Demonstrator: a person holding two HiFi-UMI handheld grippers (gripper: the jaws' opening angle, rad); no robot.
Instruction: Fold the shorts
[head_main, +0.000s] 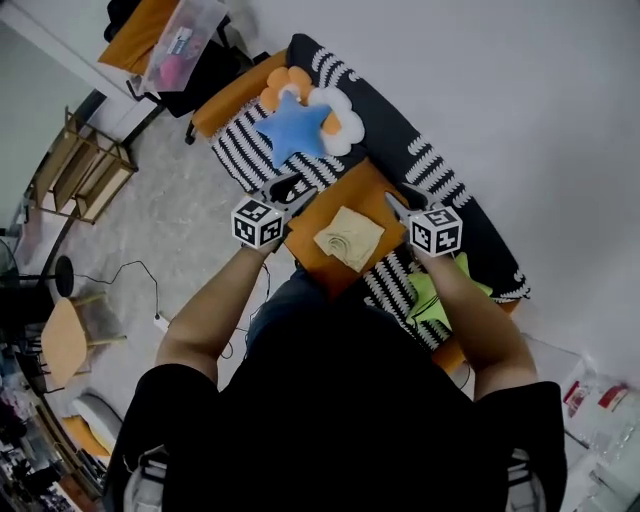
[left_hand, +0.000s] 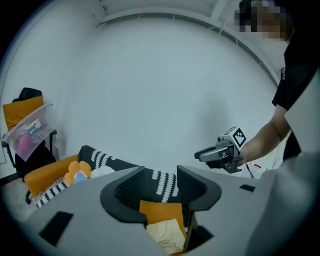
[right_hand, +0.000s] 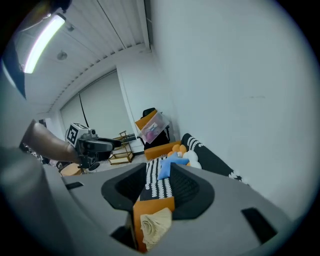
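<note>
**A:** What was the surface, and the room?

**B:** A sofa (head_main: 455, 195) in a black cover with white stripes, set against a plain white wall (head_main: 500, 90). The floor (head_main: 190, 230) was grey and speckled, with a cable (head_main: 130, 272) trailing across it. A wooden rack (head_main: 85, 170) stood at 9 o'clock in the head view.

**A:** Where were the shorts?

**B:** The shorts (head_main: 349, 237) were beige, folded into a small square. They lay flat on an orange cushion (head_main: 365, 190) in the middle of the sofa. A blue star pillow (head_main: 292, 130) sat at 11 o'clock from them, next to a flower pillow (head_main: 338, 108). A green star pillow (head_main: 432, 295) was at 4 o'clock.

**A:** Any containers?

**B:** One clear plastic bin (head_main: 185, 40), far off at 11 o'clock on an orange seat. It had something pink inside. I couldn't make out the rest.

**A:** And the tools?

**B:** The left tool (left_hand: 161, 172) had its jaws spread with nothing between them. The right tool (right_hand: 159, 172) was the same, spread and empty. They were held in the air on either side of the shorts, left at 9 o'clock and right at 3 o'clock. Neither touched the cloth.
</note>
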